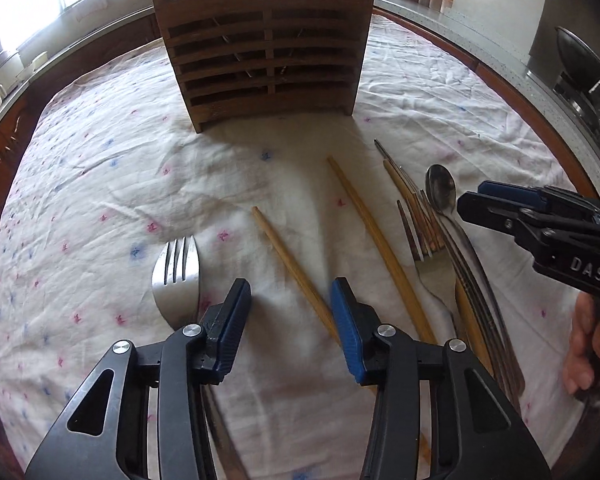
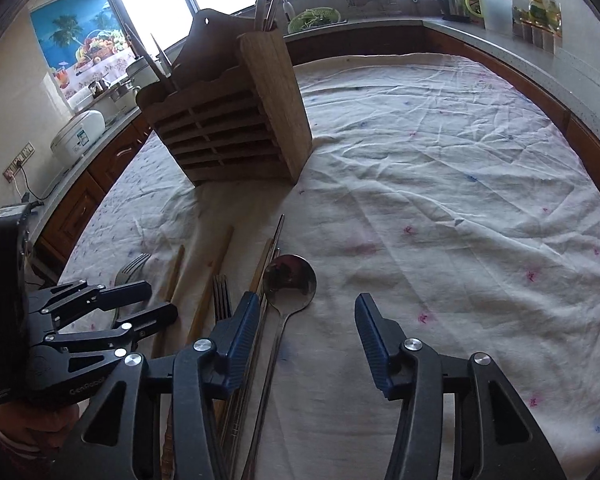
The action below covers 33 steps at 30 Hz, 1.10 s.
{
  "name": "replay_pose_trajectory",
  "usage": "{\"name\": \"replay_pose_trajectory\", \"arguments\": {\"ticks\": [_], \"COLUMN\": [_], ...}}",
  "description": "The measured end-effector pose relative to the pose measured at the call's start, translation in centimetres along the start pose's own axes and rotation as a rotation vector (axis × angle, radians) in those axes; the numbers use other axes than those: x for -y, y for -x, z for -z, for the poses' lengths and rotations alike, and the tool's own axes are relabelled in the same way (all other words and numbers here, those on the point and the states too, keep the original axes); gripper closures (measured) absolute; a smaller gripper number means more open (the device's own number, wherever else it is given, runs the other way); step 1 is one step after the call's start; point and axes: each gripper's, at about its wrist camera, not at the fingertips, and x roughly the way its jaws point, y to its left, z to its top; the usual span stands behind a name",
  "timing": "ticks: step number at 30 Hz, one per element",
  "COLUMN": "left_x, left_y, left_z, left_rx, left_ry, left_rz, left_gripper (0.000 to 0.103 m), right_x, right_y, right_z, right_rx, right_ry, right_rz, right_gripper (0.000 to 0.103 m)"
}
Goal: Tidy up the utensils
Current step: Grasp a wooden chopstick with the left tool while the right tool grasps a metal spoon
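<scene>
Utensils lie loose on the clothed tabletop (image 1: 100, 152) before the wooden rack (image 1: 260, 52)

Right gripper (image 1: 470, 198) reads "DAS", left gripper (image 2: 162, 300) "GenRobot"; both fingers part-open, empty, over spoon (image 2: 290, 280), fork (image 1: 176, 276), chopsticks (image 1: 292, 268)

My left wrist camera looks steeply down along its hand-held gripper (image 1: 290, 304), close over the cloth-covered bench (image 1: 100, 184). My right wrist camera tilts down from the right, equally near. Both 2 views share the wooden utensil holder (image 1: 260, 56), the spoon (image 2: 290, 282) and chopsticks (image 1: 296, 272).
</scene>
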Motion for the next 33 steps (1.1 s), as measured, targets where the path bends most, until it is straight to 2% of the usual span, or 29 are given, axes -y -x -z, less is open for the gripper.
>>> {"name": "replay_pose_trajectory", "arguments": {"ticks": [2,3,7,9,11,14,16,17,19,23,24,26,28,29,32,33], "left_x": [-0.6,-0.9,-0.7,0.0,0.4,0.1,-0.6,-0.8,-1.1,-0.6,-0.3,0.1,0.4,0.5,-0.1,-0.6], "left_y": [0.1,0.1,-0.3,-0.7,-1.0,-1.0,-0.8,-0.7,-0.6,-0.9,-1.1,-1.4,-1.5,-1.5,-1.2,-1.1], "left_z": [0.1,0.1,-0.7,-1.2,-1.6,-2.0,-1.7,-1.5,-1.3,-1.7,-1.8,-2.2,-2.6,-2.7,-2.8,-2.7], "left_rx": [-0.005,-0.005,-0.006,0.008,0.019,0.006,-0.003,-0.004,-0.004,0.003,0.01,0.026,0.048,0.043,-0.006,-0.02], "left_ry": [0.01,0.018,0.023,-0.005,-0.03,-0.024,0.002,0.012,0.024,0.016,0.01,-0.001,-0.011,-0.016,0.016,0.047], "left_rz": [0.019,0.029,0.027,0.02,0.05,0.056,0.036,0.032,0.037,0.02,0.016,0.025,0.062,0.065,0.03,0.023], "left_gripper": [0.061,0.062,0.062,0.061,0.061,0.06,0.059,0.059,0.058,0.055,0.055,0.057,0.069,0.069,0.066,0.056], "right_x": [-0.4,-0.7,-2.1,-2.7,-2.9,-2.1,-1.2,-0.9,-0.7,0.2,0.1,-0.1,0.2,0.4,1.1,1.3], "right_y": [-0.8,-1.1,-1.6,-2.0,-2.3,-2.5,-2.3,-2.2,-2.3,-3.2,-3.3,-3.4,-3.2,-3.0,-2.1,-1.6], "right_z": [0.1,0.2,0.2,0.0,-0.3,-1.0,-1.5,-1.7,-2.0,-2.5,-2.7,-2.7,-2.6,-2.5,-2.2,-2.0], "right_rx": [-0.038,-0.053,-0.068,-0.073,-0.073,-0.075,-0.077,-0.069,-0.06,-0.051,-0.048,-0.051,-0.047,-0.044,-0.027,-0.021], "right_ry": [0.028,0.05,0.13,0.169,0.191,0.177,0.137,0.128,0.142,0.119,0.124,0.134,0.12,0.11,0.083,0.078], "right_rz": [0.008,0.022,0.074,0.099,0.108,0.089,0.02,0.0,0.017,-0.052,-0.056,-0.052,-0.063,-0.068,-0.064,-0.061], "right_gripper": [0.071,0.073,0.075,0.076,0.076,0.08,0.073,0.074,0.071,0.071,0.073,0.089,0.094,0.097,0.1,0.101]}}
